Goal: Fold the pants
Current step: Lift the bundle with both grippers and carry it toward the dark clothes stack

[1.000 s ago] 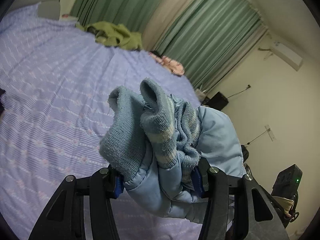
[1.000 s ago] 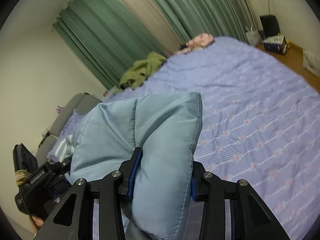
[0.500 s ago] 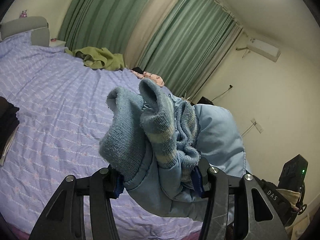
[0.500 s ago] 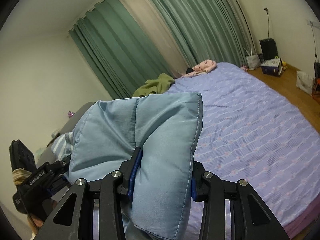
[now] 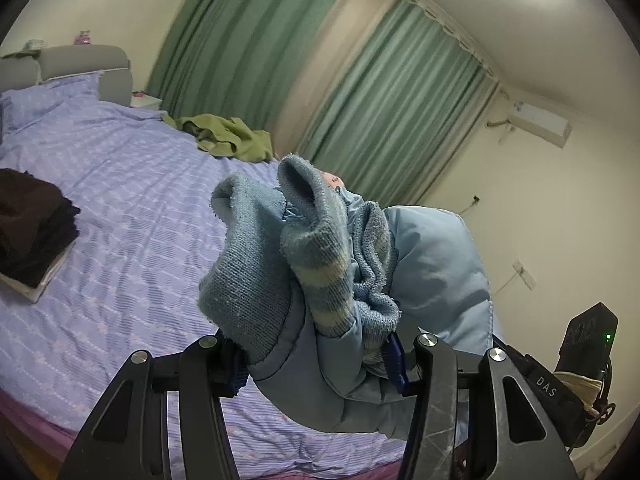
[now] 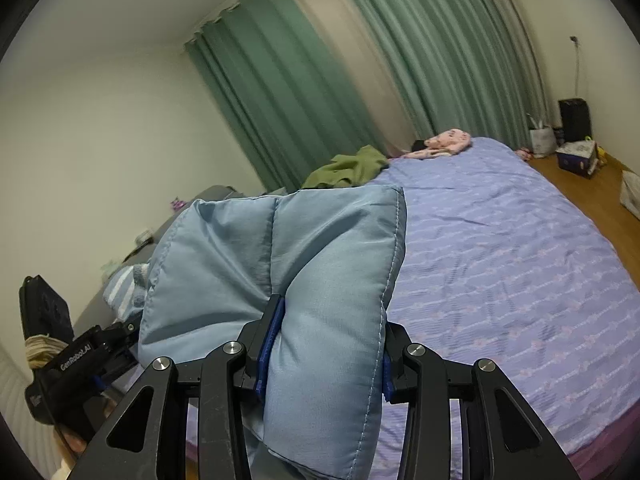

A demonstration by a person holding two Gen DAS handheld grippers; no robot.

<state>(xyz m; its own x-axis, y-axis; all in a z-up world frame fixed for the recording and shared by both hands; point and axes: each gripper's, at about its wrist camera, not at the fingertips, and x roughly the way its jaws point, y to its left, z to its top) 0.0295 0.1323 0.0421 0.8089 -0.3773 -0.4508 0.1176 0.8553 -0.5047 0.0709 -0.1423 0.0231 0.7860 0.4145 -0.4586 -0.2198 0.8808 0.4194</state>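
Observation:
The light blue padded pants [image 5: 436,264] are held in the air above the bed by both grippers. My left gripper [image 5: 316,364] is shut on the end with the ribbed knit cuffs [image 5: 280,264], which bunch up above its fingers. My right gripper [image 6: 324,352] is shut on a puffy quilted fold of the pants [image 6: 304,264]. The left gripper's body shows at the lower left of the right wrist view [image 6: 76,356], and the right gripper's body at the lower right of the left wrist view [image 5: 560,392].
A bed with a purple patterned sheet [image 5: 120,216] lies below. A dark folded pile [image 5: 32,224] sits at its left side. Green clothing [image 5: 228,140] and a pink item [image 6: 448,144] lie at the far edge by green curtains [image 6: 320,88]. Boxes stand on the wooden floor [image 6: 580,160].
Both grippers have risen and tilted up with the pants, so more of the room, curtains and ceiling shows. The dark folded pile has come into the left wrist view. The grips are unchanged.

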